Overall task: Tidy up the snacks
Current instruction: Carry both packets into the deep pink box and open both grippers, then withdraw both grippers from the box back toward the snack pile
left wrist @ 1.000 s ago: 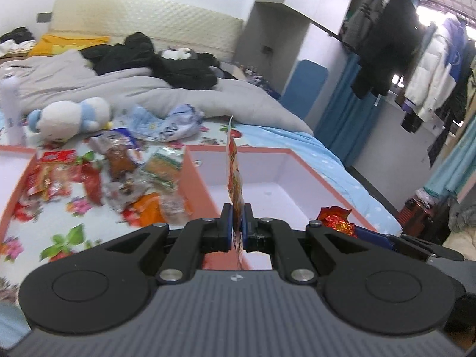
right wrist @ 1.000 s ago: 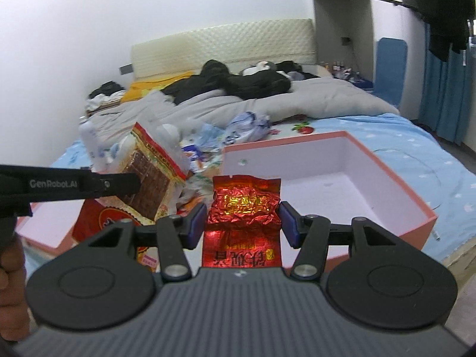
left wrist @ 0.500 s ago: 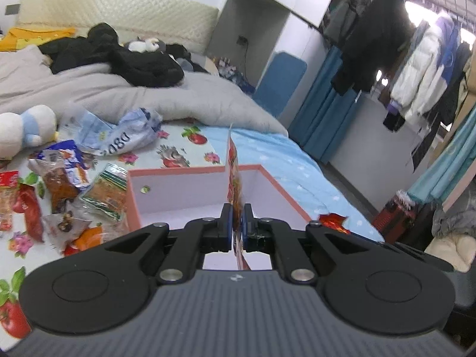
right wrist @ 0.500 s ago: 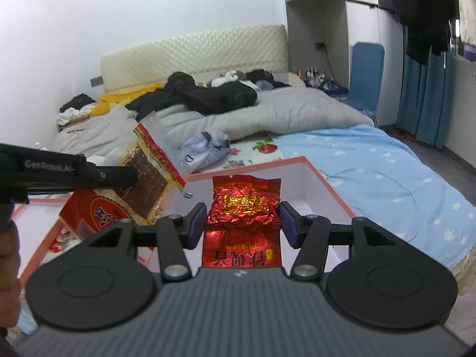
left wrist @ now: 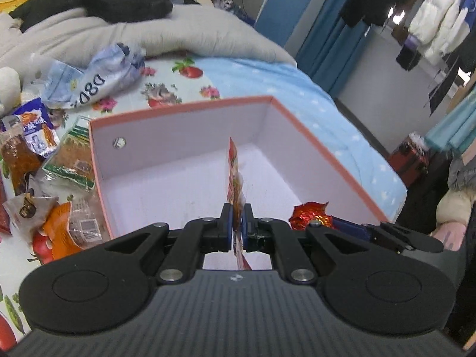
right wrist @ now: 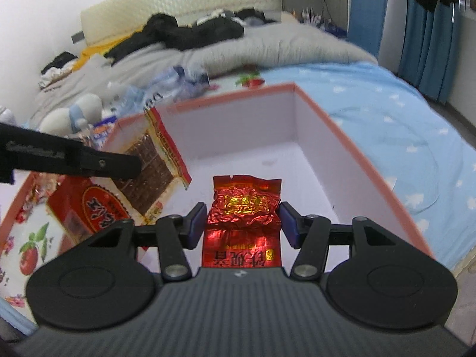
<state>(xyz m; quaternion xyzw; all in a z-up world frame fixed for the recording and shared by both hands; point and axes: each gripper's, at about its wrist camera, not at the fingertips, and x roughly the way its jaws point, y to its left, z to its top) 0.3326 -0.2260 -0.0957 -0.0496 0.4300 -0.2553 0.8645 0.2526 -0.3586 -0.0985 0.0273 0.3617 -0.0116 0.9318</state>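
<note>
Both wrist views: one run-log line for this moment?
left tool: shut on brown snack pack | right tool: shut on red foil packet | both above pink box | box holds nothing visible

Moved both grippers, left gripper (left wrist: 236, 228) and right gripper (right wrist: 243, 223), with packets from beside to above pink box (left wrist: 312, 145).

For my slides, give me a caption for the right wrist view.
Right gripper holds a red foil packet over the open pink box; left gripper brings a snack bag.
</note>
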